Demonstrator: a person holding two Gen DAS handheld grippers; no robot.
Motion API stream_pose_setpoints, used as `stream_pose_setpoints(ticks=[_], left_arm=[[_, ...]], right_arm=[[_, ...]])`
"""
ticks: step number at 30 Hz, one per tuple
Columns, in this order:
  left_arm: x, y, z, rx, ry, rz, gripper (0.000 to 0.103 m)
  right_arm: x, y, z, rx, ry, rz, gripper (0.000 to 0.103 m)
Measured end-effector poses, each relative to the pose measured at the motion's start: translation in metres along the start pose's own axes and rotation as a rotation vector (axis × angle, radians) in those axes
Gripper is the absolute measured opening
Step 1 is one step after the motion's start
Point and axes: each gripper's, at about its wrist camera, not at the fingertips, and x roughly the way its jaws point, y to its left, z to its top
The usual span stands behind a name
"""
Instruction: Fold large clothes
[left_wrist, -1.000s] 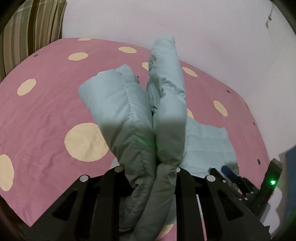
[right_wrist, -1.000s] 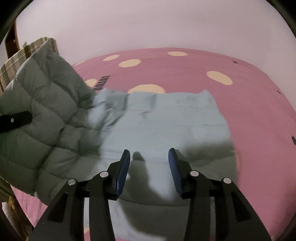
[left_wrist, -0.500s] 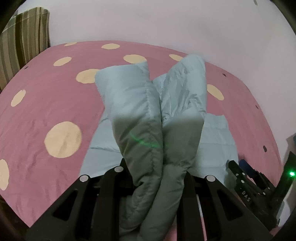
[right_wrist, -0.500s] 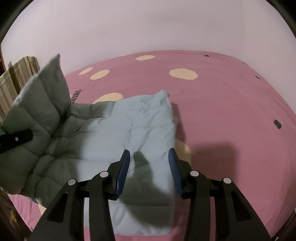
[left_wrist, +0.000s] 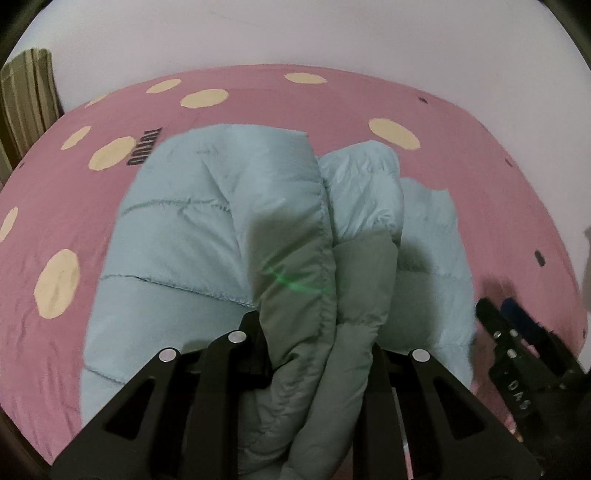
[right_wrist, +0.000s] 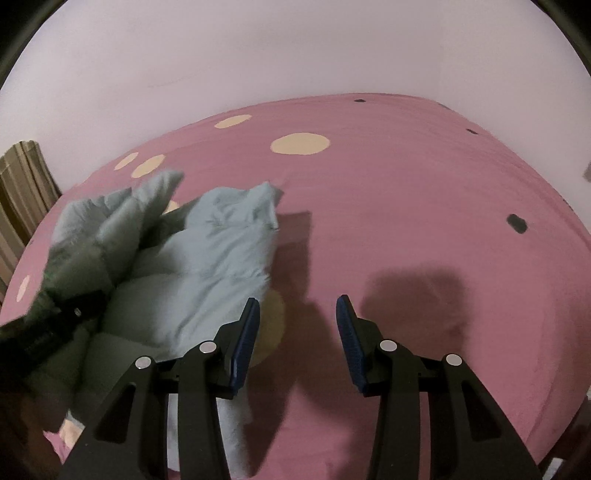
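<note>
- Two grippers are at work over a bed (right_wrist: 424, 206) spread with a pink sheet dotted in cream, and only one of them has hold of anything.
- The left gripper (left_wrist: 317, 343) is closed tight on a thick bunch of a pale blue-green quilted jacket (left_wrist: 207, 236); two padded layers are pressed together between its fingers and rise out of the grip in a soft ridge.
- Beyond that ridge the rest of the jacket lies spread on the sheet, with another part of it lying to the right.
- The right gripper (right_wrist: 297, 332) hangs with its blue-padded fingers (right_wrist: 245, 339) spread wide and nothing between them. It sits over bare sheet, just beside the jacket's right edge.
- From the right wrist view the jacket sits to the left, humped and rumpled, with the left gripper's dark frame buried in its folds.
- To my eye this is the middle of a fold: one side is gathered and being carried across the body of the jacket, not yet laid flat.
- Next, I'd guess, the held layers need lowering onto the spread part and letting go, while the free gripper reaches in to pin or square the loose edge.
- Puffy filling like this will likely spring back unless pressed down.
</note>
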Motion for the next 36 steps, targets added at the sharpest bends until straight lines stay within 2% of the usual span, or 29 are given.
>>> stream_pose_setpoints(ticks=[3,5,12,15,18,21,24,29,36], left_arm=[[0.006,-0.015,-0.004,0.024,-0.016,0.018,0.016],[0.008,-0.023,-0.006,0.032,-0.028,0.028,0.016],[0.005,-0.034,-0.013,0.021,-0.054,0.028,0.017],[-0.002,-0.037,-0.015,0.026,-0.058,0.017,0.023],[-0.011,-0.038,-0.020,0.019,-0.060,-0.008,0.033],[-0.022,-0.043,-0.025,0.026,-0.064,-0.038,0.048],[-0.035,-0.050,-0.029,0.045,-0.077,-0.069,0.053],[-0.061,-0.052,-0.031,0.072,-0.109,-0.109,0.053],[-0.111,-0.037,-0.034,0.109,-0.212,-0.122,0.053]], right_arm=[[0.002,-0.007,0.000,-0.003,0.003,-0.027,0.044],[0.006,-0.011,0.000,-0.003,0.009,-0.037,0.051],[0.011,-0.020,0.000,-0.011,0.014,-0.073,0.052],[0.013,-0.021,0.001,-0.011,0.016,-0.082,0.052],[0.012,-0.023,0.000,-0.013,0.017,-0.092,0.052],[0.012,-0.025,-0.002,-0.012,0.021,-0.098,0.052],[0.010,-0.028,-0.005,-0.012,0.022,-0.109,0.052],[0.005,-0.031,-0.007,-0.013,0.019,-0.122,0.052],[0.000,-0.028,-0.007,-0.032,0.011,-0.129,0.052]])
